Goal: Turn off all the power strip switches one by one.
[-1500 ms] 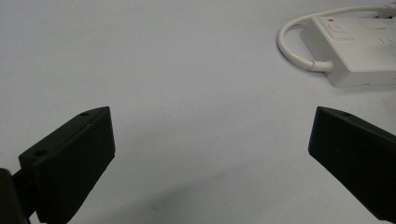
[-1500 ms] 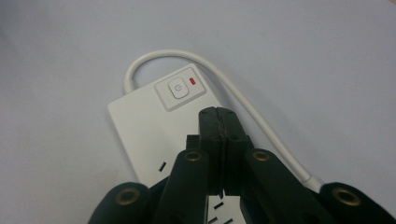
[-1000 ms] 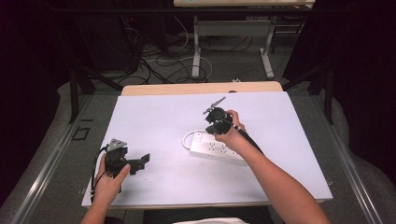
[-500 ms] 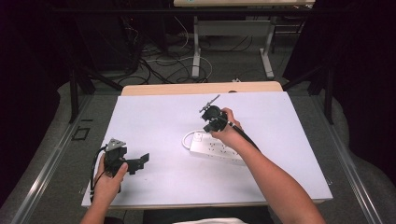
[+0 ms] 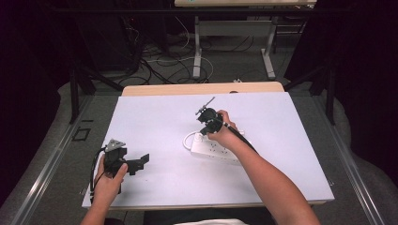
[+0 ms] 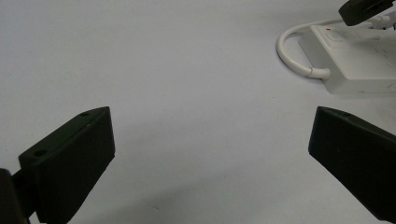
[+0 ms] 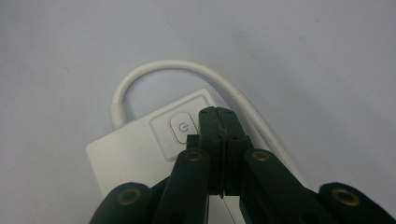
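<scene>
White table [image 5: 155,117] under dim room; floor beyond table strewn with cables [image 5: 155,65], desk legs behind. Power strip [image 5: 213,149] right of table centre, white, flat, cord [image 7: 187,65] looped at switch end. Right gripper [image 7: 218,114] jaws pressed together, tips just beside power button [image 7: 182,127]. Left gripper [image 6: 210,154] near table's front left corner, jaws wide, holding nothing.

We are holding our right gripper [image 7: 218,114] with its jaws pressed together, tips lying just beside the power button [image 7: 182,127] of the white power strip [image 7: 140,158]. Its white cable [image 7: 187,67] is looping over the pale worktop [image 7: 303,51].
</scene>
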Motion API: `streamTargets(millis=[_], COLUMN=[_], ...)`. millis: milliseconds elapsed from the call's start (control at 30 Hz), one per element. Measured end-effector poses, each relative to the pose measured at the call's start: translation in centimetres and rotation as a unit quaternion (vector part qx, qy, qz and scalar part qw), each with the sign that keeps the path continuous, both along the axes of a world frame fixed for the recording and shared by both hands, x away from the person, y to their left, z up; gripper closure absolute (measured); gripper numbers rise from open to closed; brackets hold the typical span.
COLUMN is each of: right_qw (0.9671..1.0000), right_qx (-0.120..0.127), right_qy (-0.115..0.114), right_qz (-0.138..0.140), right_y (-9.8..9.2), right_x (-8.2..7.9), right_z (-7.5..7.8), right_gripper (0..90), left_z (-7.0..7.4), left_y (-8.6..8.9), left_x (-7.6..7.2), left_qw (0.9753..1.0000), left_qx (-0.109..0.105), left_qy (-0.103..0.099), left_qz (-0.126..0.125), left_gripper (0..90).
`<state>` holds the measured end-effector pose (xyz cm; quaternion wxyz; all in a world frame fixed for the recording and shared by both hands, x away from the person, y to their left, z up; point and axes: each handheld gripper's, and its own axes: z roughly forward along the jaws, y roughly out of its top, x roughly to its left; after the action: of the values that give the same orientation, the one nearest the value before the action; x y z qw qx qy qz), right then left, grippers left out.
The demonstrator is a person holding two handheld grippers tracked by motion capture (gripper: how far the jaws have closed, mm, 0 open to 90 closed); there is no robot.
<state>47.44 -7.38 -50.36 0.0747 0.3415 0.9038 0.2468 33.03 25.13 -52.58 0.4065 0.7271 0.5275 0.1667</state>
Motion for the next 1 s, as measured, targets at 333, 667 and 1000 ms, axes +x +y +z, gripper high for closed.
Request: streamTargets(millis=[333, 667, 1000], right_qw=[0.9995, 0.9995, 0.9993], right_qx=[-0.008, 0.000, -0.009], right_qy=[-0.002, 0.001, -0.012], right_qz=[0.030, 0.033, 0.034], right_y=[1.2, 1.0, 1.4], right_x=[-0.2, -0.1, -0.6], right_z=[-0.6, -0.8, -1.2], right_gripper=[90.0, 90.0, 90.0], left_z=[0.0, -0.1, -0.2], left_y=[0.1, 0.1, 0.0], left_x=[-0.1, -0.1, 0.0], left_qw=[1.0000, 1.0000, 0.9999], left_qx=[0.002, 0.006, 0.011], left_qy=[0.006, 0.003, 0.005], left_qz=[-0.006, -0.004, -0.004], left_gripper=[0.5, 0.5, 0.5])
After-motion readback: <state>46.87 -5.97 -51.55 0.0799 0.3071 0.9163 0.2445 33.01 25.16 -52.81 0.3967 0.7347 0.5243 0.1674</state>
